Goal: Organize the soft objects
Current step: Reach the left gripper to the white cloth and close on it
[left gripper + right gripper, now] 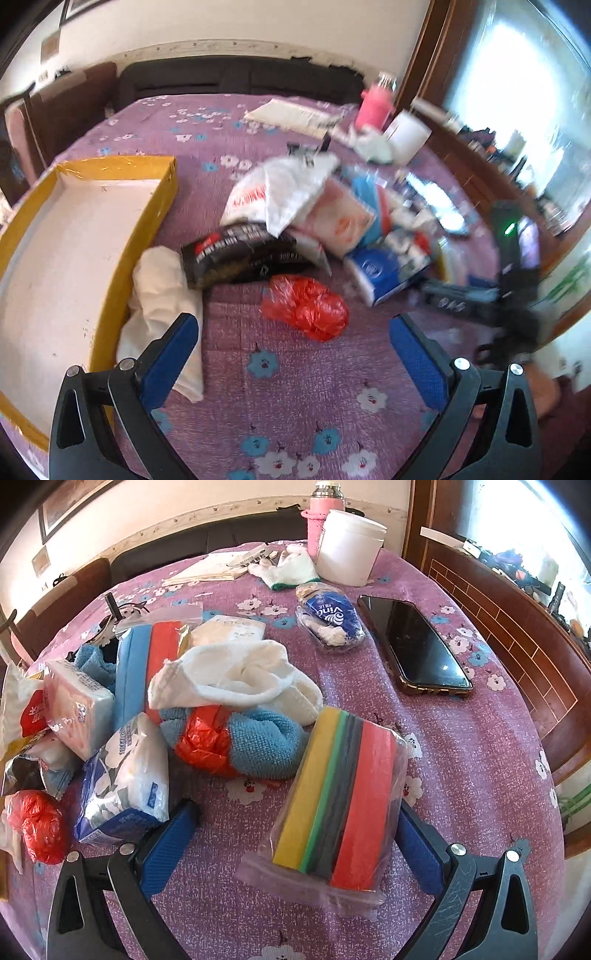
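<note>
Right wrist view: right gripper (291,834) spread wide, empty, its fingers flanking the bagged sponge pack (332,794) — likely lined up for a grasp. Sponges blocky, film crinkly. Left gripper (293,354) wide open, empty, above quilted cloth beside the shallow yellow-rimmed box (74,258), the probable destination.

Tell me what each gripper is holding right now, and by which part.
Nothing is held. The left gripper is open above the bedspread, near the red bag. The right gripper is open, its fingers either side of the sponge pack, not closed on it.
</note>
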`<action>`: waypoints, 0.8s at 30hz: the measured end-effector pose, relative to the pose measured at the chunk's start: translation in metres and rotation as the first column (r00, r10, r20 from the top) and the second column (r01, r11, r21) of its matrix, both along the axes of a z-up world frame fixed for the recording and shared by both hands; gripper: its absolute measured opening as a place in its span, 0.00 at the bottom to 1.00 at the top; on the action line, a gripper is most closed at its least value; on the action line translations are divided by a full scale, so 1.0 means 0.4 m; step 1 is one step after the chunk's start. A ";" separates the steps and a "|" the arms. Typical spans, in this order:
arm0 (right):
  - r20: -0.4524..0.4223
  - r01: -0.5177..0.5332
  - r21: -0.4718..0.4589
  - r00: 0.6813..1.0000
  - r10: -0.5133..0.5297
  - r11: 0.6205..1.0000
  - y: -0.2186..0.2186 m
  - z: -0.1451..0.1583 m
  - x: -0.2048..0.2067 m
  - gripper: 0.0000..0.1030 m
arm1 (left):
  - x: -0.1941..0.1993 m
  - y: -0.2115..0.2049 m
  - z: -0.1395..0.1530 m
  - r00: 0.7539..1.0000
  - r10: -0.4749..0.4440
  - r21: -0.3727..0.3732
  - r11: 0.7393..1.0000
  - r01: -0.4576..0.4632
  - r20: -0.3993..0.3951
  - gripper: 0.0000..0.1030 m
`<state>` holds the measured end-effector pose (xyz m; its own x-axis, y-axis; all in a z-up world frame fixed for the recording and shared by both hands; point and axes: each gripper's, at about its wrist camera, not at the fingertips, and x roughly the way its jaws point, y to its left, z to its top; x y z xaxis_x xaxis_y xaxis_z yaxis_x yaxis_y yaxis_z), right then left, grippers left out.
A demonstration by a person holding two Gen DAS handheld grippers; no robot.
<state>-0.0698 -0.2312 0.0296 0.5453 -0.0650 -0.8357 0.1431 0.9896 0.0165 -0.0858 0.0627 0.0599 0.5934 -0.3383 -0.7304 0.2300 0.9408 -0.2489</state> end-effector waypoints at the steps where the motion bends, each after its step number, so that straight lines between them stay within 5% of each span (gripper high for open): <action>1: 0.004 0.001 0.001 1.000 -0.001 1.000 0.002 0.001 -0.004 0.99 | 0.006 0.016 0.002 1.000 -0.016 -0.034 0.999 0.016 -0.006 1.00; 7: 0.015 0.004 0.004 1.000 -0.004 1.000 0.012 0.004 -0.031 0.99 | 0.041 0.106 -0.032 0.987 -0.144 -0.272 0.955 0.120 -0.071 1.00; 13: 0.019 0.007 0.016 1.000 -0.007 1.000 0.006 0.006 -0.027 0.99 | 0.063 0.123 -0.032 0.993 -0.101 -0.179 0.980 0.089 -0.059 1.00; 18: 0.027 0.009 0.035 1.000 -0.010 0.999 -0.001 0.008 -0.030 0.99 | 0.104 0.180 -0.028 0.994 -0.064 -0.213 0.976 0.043 -0.090 0.97; 24: 0.033 0.010 0.050 0.999 -0.012 0.999 -0.004 0.012 -0.033 0.99 | 0.039 0.129 0.024 0.973 -0.230 -0.207 0.954 0.218 -0.035 0.97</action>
<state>-0.0832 -0.2328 0.0344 0.5726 -0.0301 -0.8193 0.1527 0.9858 0.0705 -0.0701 0.1142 0.0693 0.4443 -0.6005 -0.6648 0.4084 0.7962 -0.4463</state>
